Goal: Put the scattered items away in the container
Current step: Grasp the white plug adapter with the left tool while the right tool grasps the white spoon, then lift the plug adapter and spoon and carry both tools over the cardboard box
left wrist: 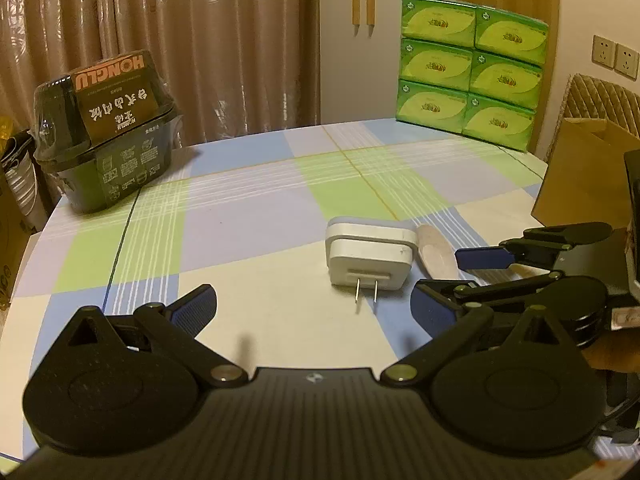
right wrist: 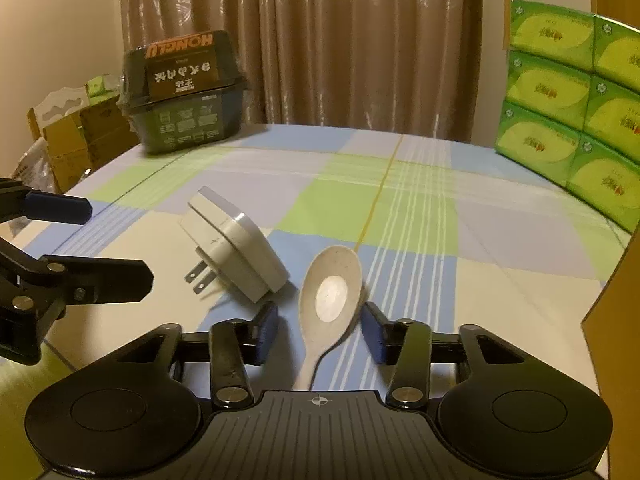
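- Spoon [right wrist: 331, 300]: pale, lying bowl-up on the checked tablecloth [right wrist: 400, 208], lower centre of the right wrist view, just beside the white plug adapter [right wrist: 236, 248].
- Right gripper [right wrist: 320, 334]: partly open, blue pads either side of the spoon's neck with a gap visible on both sides; nothing held yet.
- Left gripper [left wrist: 312, 312]: wide open, empty, low in the left wrist view with the adapter ahead of it.
- Handling, as a judgement: spoon looks light, stiff and smooth, likely plastic or melamine, so prone to slip or pivot; best taken at the narrow neck where bowl meets handle, pads square across it.
- Adapter probably light but blocky, with bare metal prongs; flat white sides the safer hold.
- Cardboard box [right wrist: 616, 320] at the right edge of the right wrist view, presumably the container; only one wall in frame, opening and inside not visible.
- Spoon's handle end hidden under the gripper body; in the left wrist view most of the spoon masked by the right gripper's fingers.
- Black packaged bowl [left wrist: 108, 132] upper left and green tissue packs [left wrist: 472, 72] upper right, well apart from the work.
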`<state>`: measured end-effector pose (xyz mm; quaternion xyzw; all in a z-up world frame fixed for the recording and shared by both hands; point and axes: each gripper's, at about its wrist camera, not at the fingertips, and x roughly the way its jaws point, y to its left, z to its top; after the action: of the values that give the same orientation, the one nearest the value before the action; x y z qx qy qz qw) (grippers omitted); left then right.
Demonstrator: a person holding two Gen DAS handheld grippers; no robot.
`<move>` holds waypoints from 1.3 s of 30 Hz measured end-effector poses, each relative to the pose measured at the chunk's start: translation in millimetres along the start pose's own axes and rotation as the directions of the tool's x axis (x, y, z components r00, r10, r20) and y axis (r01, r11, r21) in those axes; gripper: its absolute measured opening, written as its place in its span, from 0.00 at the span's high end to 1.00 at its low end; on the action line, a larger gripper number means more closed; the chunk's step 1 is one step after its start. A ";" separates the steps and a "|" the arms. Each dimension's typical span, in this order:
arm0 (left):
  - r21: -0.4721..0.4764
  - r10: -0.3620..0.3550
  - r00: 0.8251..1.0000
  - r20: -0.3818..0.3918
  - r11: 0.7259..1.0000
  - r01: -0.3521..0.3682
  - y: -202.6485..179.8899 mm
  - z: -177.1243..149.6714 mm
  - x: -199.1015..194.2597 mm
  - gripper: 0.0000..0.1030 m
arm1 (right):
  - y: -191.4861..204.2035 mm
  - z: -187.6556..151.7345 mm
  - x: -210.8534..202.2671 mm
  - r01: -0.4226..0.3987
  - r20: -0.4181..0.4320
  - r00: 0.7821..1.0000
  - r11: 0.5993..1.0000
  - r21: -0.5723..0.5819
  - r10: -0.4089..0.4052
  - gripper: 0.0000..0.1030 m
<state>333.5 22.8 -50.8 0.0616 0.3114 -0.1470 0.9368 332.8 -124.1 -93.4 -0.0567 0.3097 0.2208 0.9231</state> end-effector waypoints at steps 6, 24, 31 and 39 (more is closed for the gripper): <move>-0.004 -0.015 1.000 -0.001 1.000 0.015 -0.2 -2.6 5.9 0.02 | -4.3 -0.2 -2.0 0.019 -0.004 1.000 1.000 0.012 -0.019 0.72; -0.027 -0.081 0.994 0.074 0.996 0.084 -24.8 14.6 43.9 0.15 | -21.0 -6.4 -34.0 0.073 -0.030 0.997 0.994 0.080 -0.071 0.72; -0.045 -0.082 0.996 0.021 0.996 0.083 -24.4 9.1 60.3 0.42 | -20.6 -7.4 -36.6 0.076 -0.033 0.997 0.994 0.077 -0.074 0.72; -0.040 -0.086 0.996 -0.026 0.996 0.085 -22.0 -0.8 38.6 0.42 | -20.8 -10.2 -47.2 0.084 -0.052 0.996 0.992 0.094 -0.079 0.72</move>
<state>355.6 -7.1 -75.2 0.0321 0.3293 -0.1802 0.9263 302.9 -162.8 -74.1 -0.0302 0.3393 0.1663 0.9254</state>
